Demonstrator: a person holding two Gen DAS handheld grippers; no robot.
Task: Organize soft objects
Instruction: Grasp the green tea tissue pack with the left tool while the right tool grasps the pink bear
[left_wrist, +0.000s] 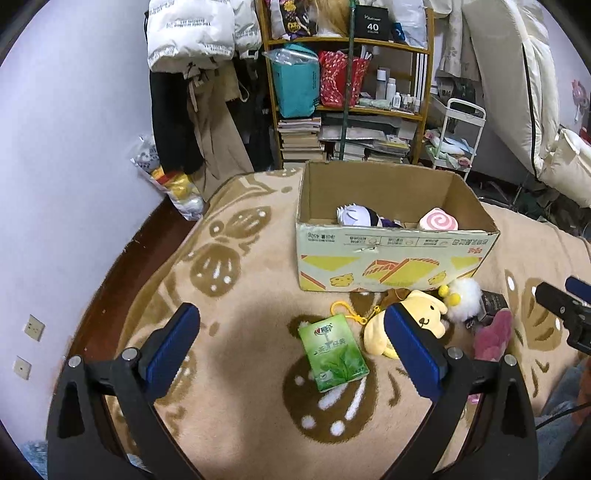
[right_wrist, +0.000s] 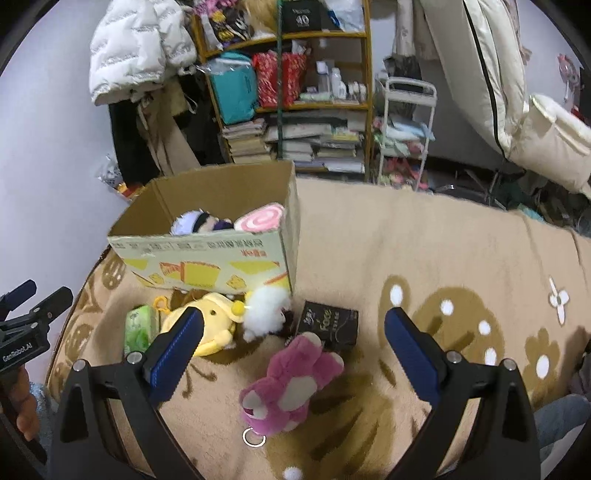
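An open cardboard box (left_wrist: 391, 258) stands on the tan blanket and holds a purple-haired doll (left_wrist: 364, 215) and a pink swirl plush (left_wrist: 438, 220). In front of it lie a yellow dog plush (left_wrist: 424, 317), a white fluffy plush (left_wrist: 466, 298), a pink bear plush (right_wrist: 291, 380), a green tea carton (left_wrist: 332, 350) and a black box (right_wrist: 330, 325). My left gripper (left_wrist: 291, 325) is open and empty above the green carton. My right gripper (right_wrist: 293, 328) is open and empty just above the pink bear.
A wooden shelf (left_wrist: 347, 85) with books, bags and bottles stands behind the box. Coats hang at the left (left_wrist: 207, 74). A white cart (right_wrist: 404, 129) and bedding stand at the right. The blanket's left edge drops to a dark floor (left_wrist: 147, 236).
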